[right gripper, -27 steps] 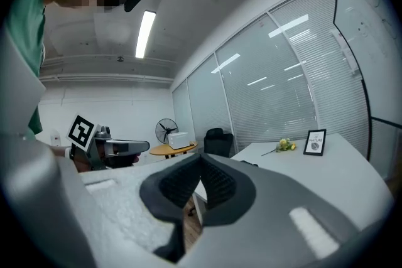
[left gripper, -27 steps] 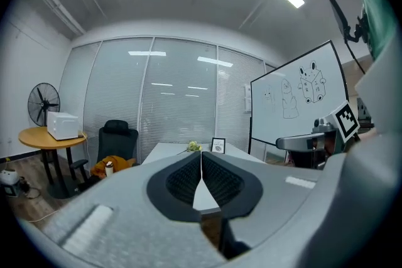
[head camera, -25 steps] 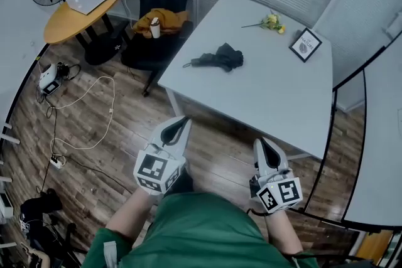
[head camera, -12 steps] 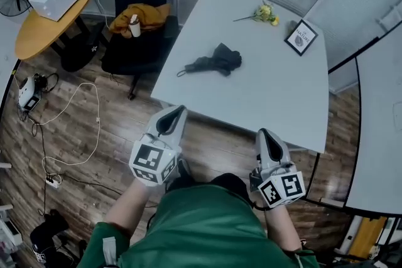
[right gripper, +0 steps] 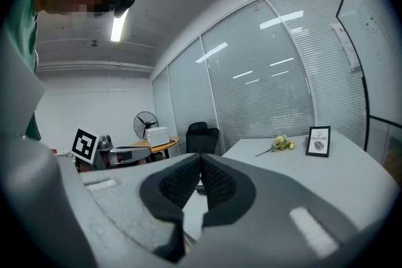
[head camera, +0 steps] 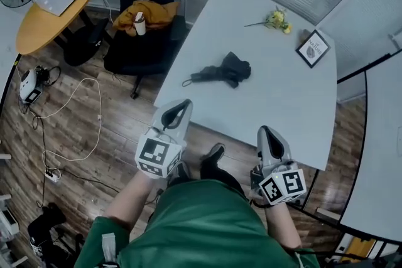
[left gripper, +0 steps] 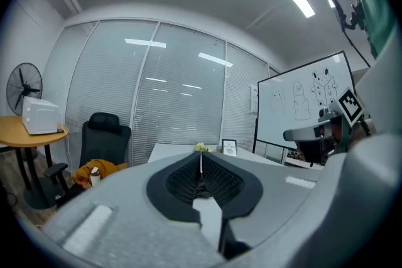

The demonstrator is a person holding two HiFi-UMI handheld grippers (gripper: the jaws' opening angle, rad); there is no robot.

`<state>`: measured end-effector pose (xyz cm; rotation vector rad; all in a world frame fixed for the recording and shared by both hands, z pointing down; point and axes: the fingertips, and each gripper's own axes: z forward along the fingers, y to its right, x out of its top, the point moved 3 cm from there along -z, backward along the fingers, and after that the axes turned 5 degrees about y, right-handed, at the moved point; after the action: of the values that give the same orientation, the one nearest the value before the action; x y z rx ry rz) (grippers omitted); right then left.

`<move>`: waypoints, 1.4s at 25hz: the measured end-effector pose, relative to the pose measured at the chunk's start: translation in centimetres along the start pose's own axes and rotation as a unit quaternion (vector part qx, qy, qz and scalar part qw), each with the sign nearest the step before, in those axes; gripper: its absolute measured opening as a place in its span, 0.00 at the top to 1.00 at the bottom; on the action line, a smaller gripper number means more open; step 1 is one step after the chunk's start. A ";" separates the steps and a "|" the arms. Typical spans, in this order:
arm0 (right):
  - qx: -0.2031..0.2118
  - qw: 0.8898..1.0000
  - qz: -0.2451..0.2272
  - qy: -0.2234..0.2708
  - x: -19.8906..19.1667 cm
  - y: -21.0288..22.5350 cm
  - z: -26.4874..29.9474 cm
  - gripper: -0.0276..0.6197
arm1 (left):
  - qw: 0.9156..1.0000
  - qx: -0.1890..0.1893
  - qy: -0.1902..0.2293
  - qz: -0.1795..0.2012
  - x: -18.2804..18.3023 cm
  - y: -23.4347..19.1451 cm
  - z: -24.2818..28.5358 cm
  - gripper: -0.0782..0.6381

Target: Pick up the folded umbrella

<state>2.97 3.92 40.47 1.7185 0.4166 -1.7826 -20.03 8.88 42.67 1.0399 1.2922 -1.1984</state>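
Now, folded umbrella (head camera: pixel 221 71) on table (head camera: pixel 276 113), untouched

We look along our right gripper (right gripper: pixel 201 159): its two grey jaws with black ribbed pads are closed tip to tip, with nothing held. To the right beyond them lies a white rectangular table (right gripper: pixel 339 185). Near its far end lie yellow flowers on a green stem (right gripper: pixel 281 144), with an upright black-framed picture (right gripper: pixel 319 141) just beside them. Further back stand a black office chair (right gripper: pixel 201 134), a round orange table (right gripper: pixel 164 146) bearing a white box (right gripper: pixel 157 134), and a black round fan (right gripper: pixel 146 121).
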 end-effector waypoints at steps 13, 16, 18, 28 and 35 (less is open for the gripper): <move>0.048 0.998 0.046 0.020 3.0 11.2 9.4 0.95 | 0.991 0.042 -0.092 0.083 -1.6 -3.1 11.1 0.87; 0.046 0.997 0.062 0.020 3.0 13.8 10.2 0.95 | 0.986 0.044 -0.121 0.105 -2.8 -3.5 13.7 0.87; 0.046 0.996 0.071 0.024 3.0 15.2 10.6 0.95 | 0.983 0.036 -0.141 0.109 -3.5 -3.6 15.7 0.86; -0.046 0.995 0.091 0.021 1.6 17.0 10.6 0.95 | 0.946 -0.112 -0.282 0.111 -12.5 -4.3 22.1 0.57; -0.143 0.986 0.084 0.017 0.9 15.6 8.5 0.95 | 0.902 -0.209 -0.349 0.141 -19.1 -4.7 26.2 0.48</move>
<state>6.08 -13.37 43.40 1.5343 0.5001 -1.4959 -19.76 -16.67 63.17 0.3927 0.7415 -0.8863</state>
